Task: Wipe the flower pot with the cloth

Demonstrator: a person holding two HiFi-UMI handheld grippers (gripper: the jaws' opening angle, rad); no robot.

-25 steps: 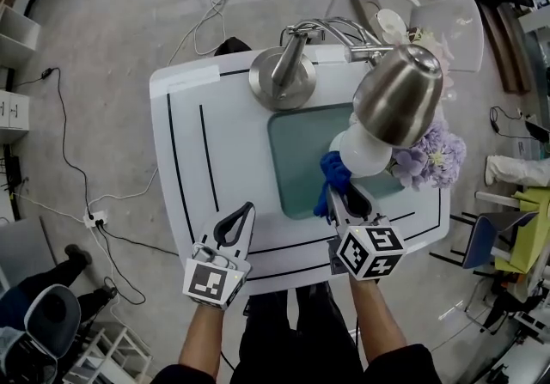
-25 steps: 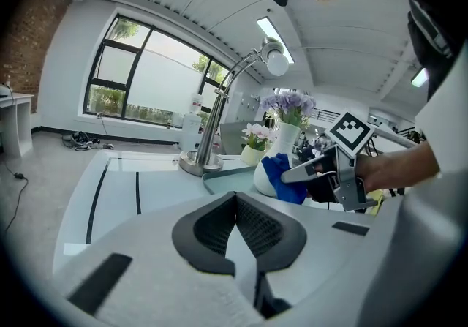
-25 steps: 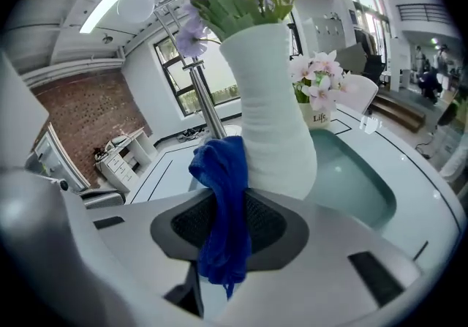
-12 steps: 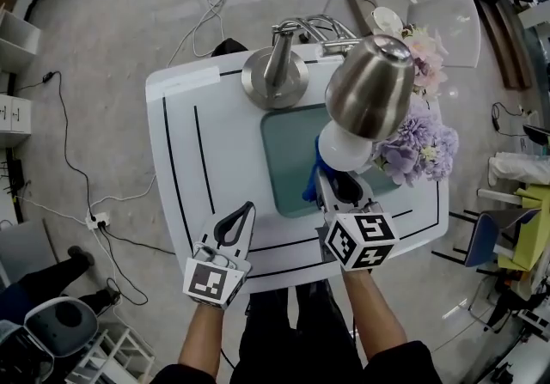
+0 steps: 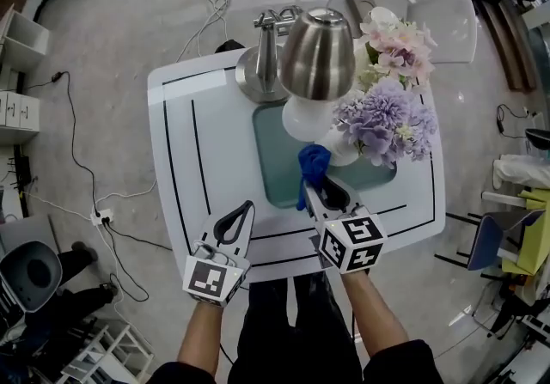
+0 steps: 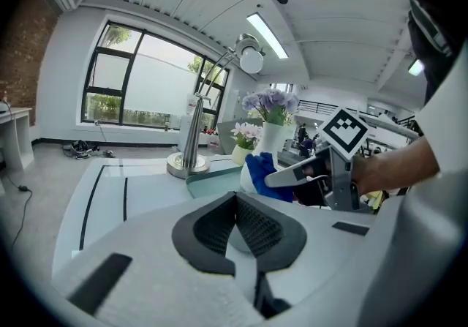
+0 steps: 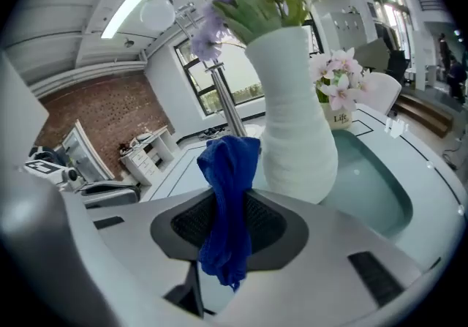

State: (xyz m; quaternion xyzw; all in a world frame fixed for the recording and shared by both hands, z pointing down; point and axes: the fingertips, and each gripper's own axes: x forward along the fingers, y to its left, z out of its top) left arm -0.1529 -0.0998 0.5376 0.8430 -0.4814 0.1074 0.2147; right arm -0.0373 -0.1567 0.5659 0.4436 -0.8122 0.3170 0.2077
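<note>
right gripper [image 7: 231, 205] clamped on the blue cloth [image 7: 228, 164], which is right up by the white flower pot [image 7: 296, 135] on the table [image 5: 215, 159]. left gripper [image 6: 238, 234] jaws together w/ nothing in em, low over the near edge.

Head camera sat high above the flower pot [image 5: 344, 153], facing steeply down, far off. My right gripper [image 5: 316, 192] camera looked level along its jaws, very close to the pot. My left gripper [image 5: 245, 212] camera faced the pot from farther back, low. All three views shared the pot.
</note>
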